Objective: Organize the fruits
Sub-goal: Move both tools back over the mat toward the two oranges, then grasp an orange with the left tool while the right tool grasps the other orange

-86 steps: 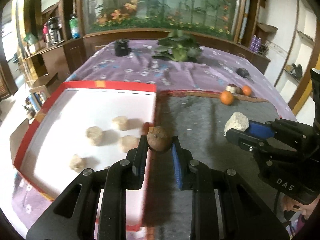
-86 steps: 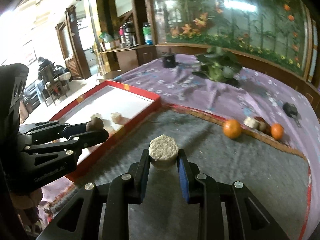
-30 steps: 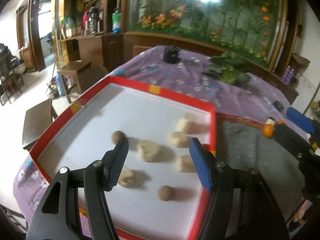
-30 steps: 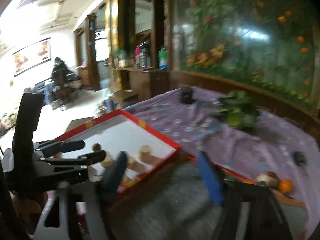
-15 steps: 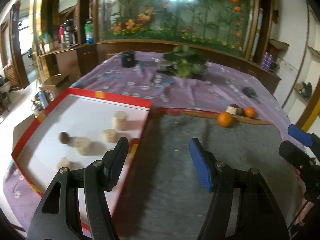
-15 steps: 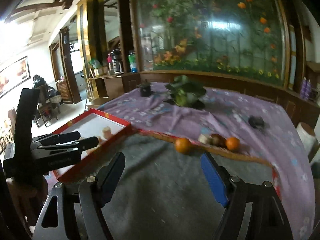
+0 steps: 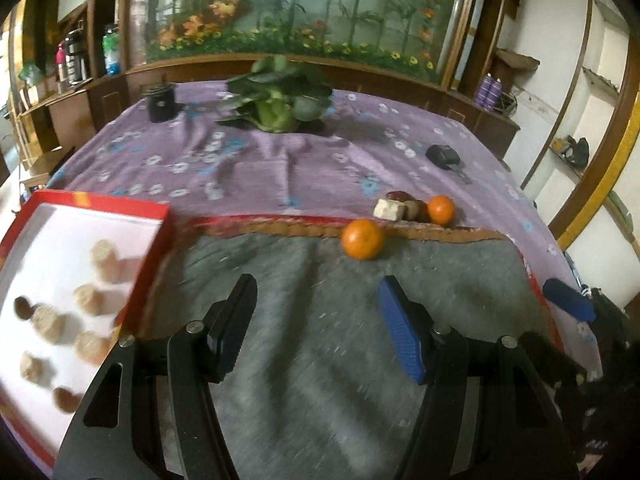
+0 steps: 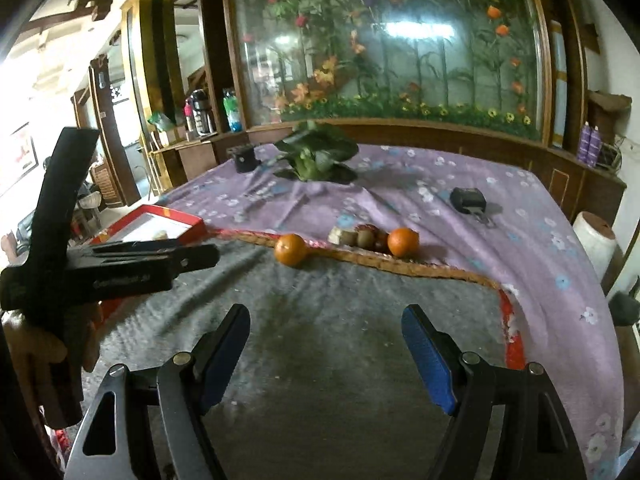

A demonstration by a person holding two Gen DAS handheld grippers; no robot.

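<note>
A purple floral tablecloth (image 7: 280, 168) covers the table, a grey mat (image 7: 320, 360) over its near part. Both the left gripper (image 7: 316, 320) and right gripper (image 8: 326, 354) stand open and empty above the mat. One orange (image 7: 363, 239) sits at the mat's far edge, another orange (image 7: 441, 209) just beyond beside small fruits. The red tray (image 7: 158, 240) at the mat's left edge holds pale and brown pieces.

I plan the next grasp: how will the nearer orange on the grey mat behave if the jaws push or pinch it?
The orange looks round and smooth, so a push would probably roll it. It lies free on the grey mat, so off-centre pads may squeeze it out. It seems firm.
</note>
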